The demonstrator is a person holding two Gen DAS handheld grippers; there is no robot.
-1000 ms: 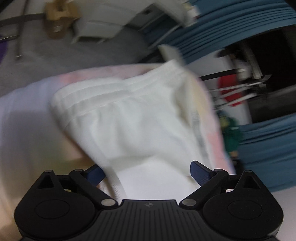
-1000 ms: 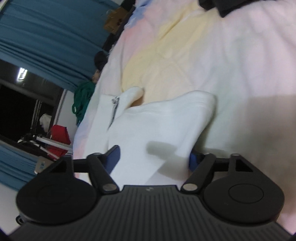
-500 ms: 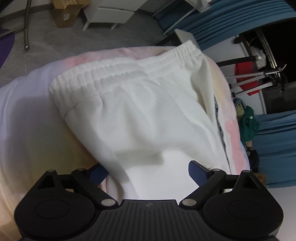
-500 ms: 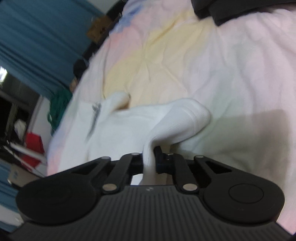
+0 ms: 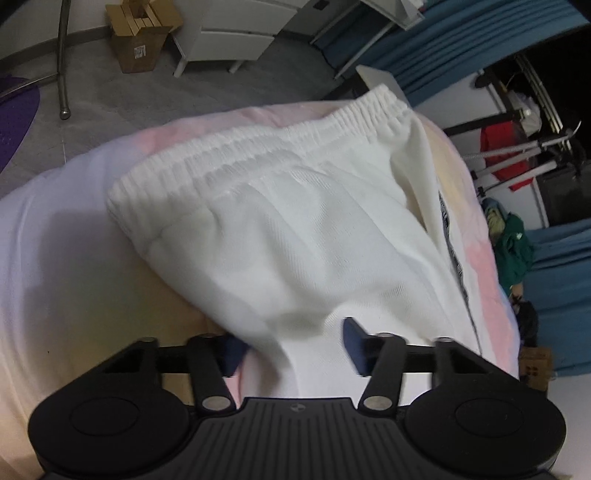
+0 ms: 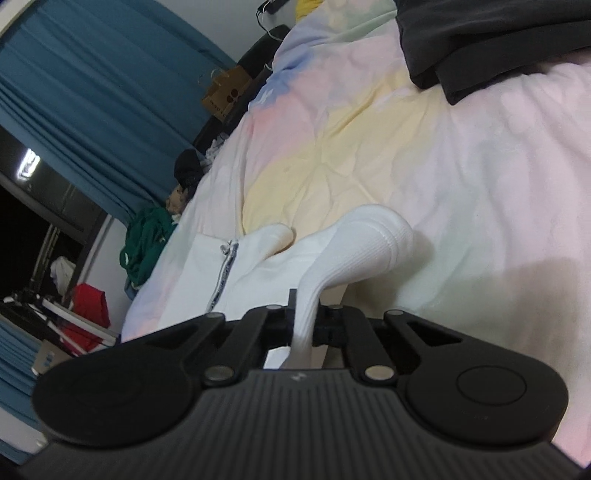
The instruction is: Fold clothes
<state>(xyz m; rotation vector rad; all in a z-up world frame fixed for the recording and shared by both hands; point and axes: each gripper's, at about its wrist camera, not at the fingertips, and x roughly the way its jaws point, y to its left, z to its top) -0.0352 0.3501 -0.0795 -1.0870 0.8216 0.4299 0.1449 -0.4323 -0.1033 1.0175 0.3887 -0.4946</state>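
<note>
White sweatpants [image 5: 303, 229] lie on a pastel bedspread [image 5: 55, 240], the elastic waistband [image 5: 258, 147] at the far end. My left gripper [image 5: 291, 350] straddles a fold of the white fabric; its jaws are apart but closer than before. In the right wrist view my right gripper [image 6: 304, 325] is shut on the ribbed cuff [image 6: 354, 251] of a trouser leg and lifts it off the bedspread [image 6: 461, 166]. A zip pocket [image 6: 223, 269] shows to the left.
A dark garment [image 6: 480, 44] lies on the bed at the far right. Blue curtains [image 6: 92, 110], a green garment pile [image 6: 144, 243] and a cardboard box [image 6: 225, 92] are beside the bed. A box [image 5: 136, 40] and white cabinet [image 5: 236, 33] stand on the floor.
My right gripper has closed on the trouser cuff and raised it. My left gripper's jaws have narrowed around the fabric fold, and the view has steadied.
</note>
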